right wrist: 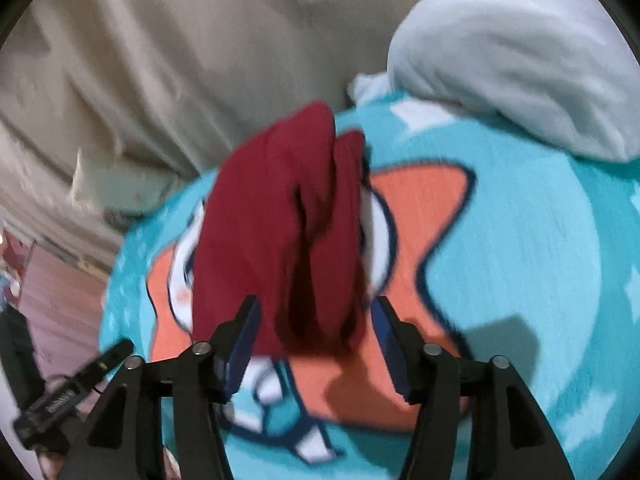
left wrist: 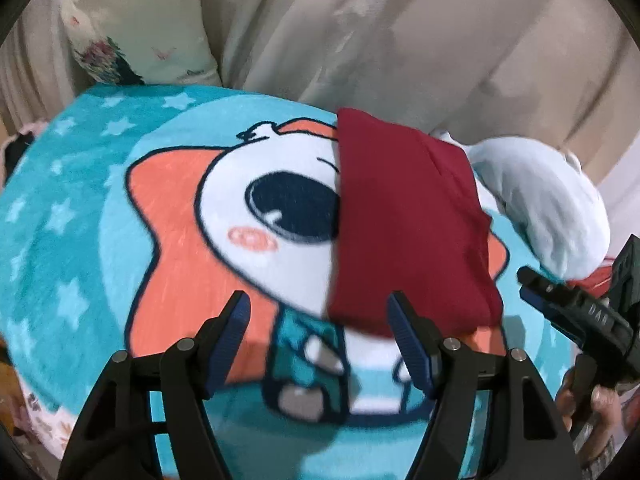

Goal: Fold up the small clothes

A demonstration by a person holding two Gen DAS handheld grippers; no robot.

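Observation:
A folded dark red garment point(left wrist: 408, 220) lies on a turquoise cartoon blanket point(left wrist: 80, 208). My left gripper point(left wrist: 318, 308) hovers open just short of the garment's near edge with nothing between its fingers; its right fingertip point(left wrist: 396, 304) is by the garment's corner. The right gripper point(left wrist: 534, 284) comes in from the right side, held by a hand point(left wrist: 580, 400). In the right wrist view the red garment point(right wrist: 280, 220) bunches into two folds, and its near end sits between the spread fingers of my right gripper point(right wrist: 316, 312), with the pads apart from the cloth. The left gripper point(right wrist: 116, 352) shows at the lower left.
A pale blue bundle of clothing point(left wrist: 540, 208) point(right wrist: 512, 60) rests on the blanket point(right wrist: 540, 280) beyond the red garment. A floral pillow point(left wrist: 136, 28) and beige draped fabric point(left wrist: 400, 40) stand behind. Pink floor point(right wrist: 60, 292) shows past the blanket's left edge.

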